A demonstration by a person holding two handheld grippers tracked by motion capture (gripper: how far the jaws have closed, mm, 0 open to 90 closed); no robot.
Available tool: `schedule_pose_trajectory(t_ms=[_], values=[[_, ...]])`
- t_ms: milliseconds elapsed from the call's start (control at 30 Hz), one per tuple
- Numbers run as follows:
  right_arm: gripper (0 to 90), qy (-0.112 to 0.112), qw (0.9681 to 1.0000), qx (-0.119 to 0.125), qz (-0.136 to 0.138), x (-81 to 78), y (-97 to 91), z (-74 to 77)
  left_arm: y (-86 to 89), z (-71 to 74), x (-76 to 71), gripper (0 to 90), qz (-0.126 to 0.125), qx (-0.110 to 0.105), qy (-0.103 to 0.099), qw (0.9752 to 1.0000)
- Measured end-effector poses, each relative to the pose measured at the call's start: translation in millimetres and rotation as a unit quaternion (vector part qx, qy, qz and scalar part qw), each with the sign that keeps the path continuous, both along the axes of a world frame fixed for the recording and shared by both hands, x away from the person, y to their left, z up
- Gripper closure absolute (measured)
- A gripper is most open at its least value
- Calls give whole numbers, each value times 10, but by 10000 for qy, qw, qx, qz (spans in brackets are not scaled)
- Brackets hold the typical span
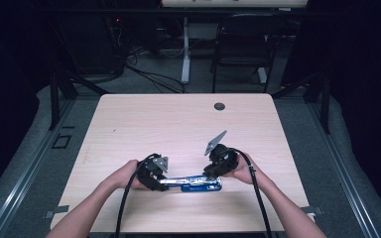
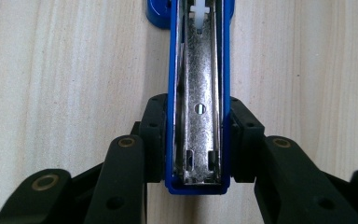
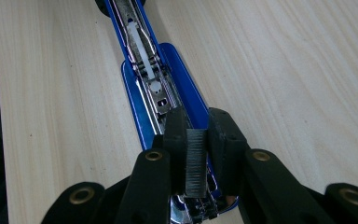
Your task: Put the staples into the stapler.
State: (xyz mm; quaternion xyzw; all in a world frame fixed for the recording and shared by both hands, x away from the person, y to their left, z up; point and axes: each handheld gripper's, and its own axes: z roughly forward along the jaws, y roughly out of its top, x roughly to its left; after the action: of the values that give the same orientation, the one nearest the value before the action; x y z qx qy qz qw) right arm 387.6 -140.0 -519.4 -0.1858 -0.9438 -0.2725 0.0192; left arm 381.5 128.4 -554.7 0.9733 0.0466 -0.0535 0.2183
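The strip of staples (image 3: 196, 168) sits pinched in the right tongs (image 3: 196, 140) above the open blue stapler (image 2: 198, 93), which lies on the desk (image 1: 178, 124) clamped by the left tongs (image 2: 198, 140). If tilted, the strip could jam or snap.

Table (image 1: 144, 119) — pale wood-grain top, bearing the tool near its front edge. Round dark grommet (image 1: 220, 106) — set in the top, well beyond the tool. Black chair (image 1: 242, 47) and white desk leg (image 1: 185, 49) — on the floor, far behind.
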Motion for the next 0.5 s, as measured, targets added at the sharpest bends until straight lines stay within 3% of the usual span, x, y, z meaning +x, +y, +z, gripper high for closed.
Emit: schedule_pose_trajectory(t_ms=[500], values=[[784,-189,9993,123,289,-20,-36,-4,0,0,0,649,17,-2,-2,10000]])
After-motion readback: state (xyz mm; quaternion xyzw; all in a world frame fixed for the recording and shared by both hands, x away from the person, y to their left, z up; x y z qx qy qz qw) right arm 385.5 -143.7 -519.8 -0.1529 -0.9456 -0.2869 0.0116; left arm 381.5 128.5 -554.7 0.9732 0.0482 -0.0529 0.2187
